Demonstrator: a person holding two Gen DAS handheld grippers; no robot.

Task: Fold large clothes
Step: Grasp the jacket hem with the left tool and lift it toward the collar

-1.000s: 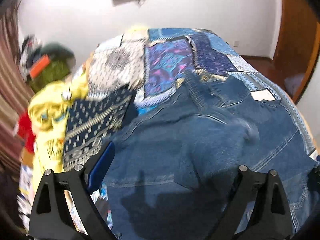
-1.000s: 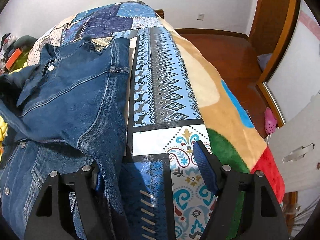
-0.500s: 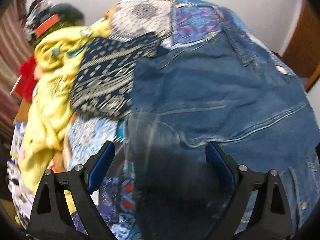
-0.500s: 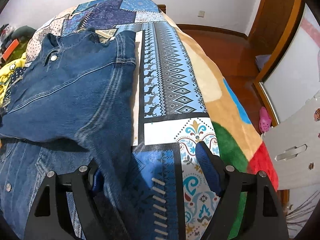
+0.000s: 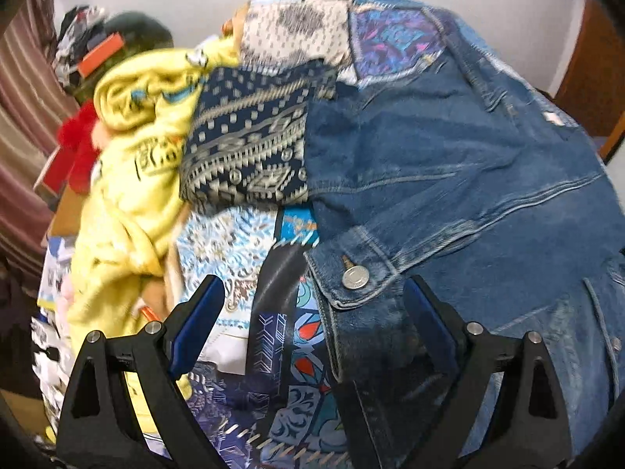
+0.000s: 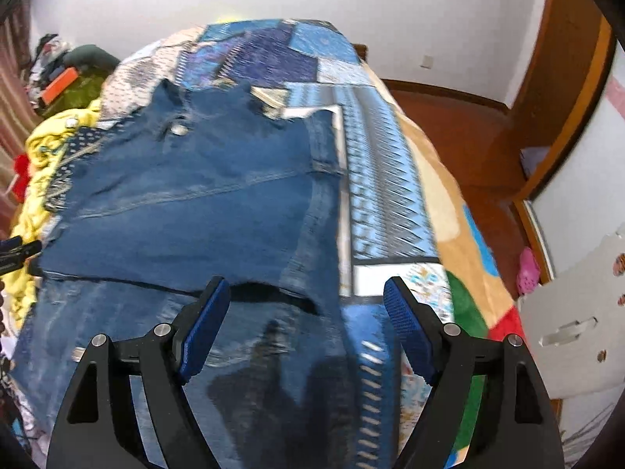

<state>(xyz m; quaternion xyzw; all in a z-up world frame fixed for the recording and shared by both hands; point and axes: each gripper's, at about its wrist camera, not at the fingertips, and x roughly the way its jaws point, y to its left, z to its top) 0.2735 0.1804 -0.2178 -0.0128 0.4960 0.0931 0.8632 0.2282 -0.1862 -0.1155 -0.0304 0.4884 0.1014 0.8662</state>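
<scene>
A blue denim jacket (image 5: 461,179) lies on the patchwork bedspread (image 5: 242,246), folded over itself, with a metal button (image 5: 354,276) at its near left corner. My left gripper (image 5: 312,320) is open and empty, its jaws straddling that corner just above the cloth. In the right wrist view the jacket (image 6: 187,203) lies flat, its folded edge running across the frame. My right gripper (image 6: 302,328) is open and empty above the jacket's near right part. The tip of the left gripper (image 6: 15,252) shows at the left edge.
A dark patterned folded garment (image 5: 250,148) and a crumpled yellow garment (image 5: 133,156) lie left of the jacket. More clothes are piled at the far left by a striped curtain (image 5: 23,125). Right of the bed are wooden floor (image 6: 449,125), a door frame and a white panel (image 6: 578,324).
Both grippers have let go of the jacket, which has dropped flat. The left gripper has moved left and down to the button corner. The right gripper has pulled back and risen.
</scene>
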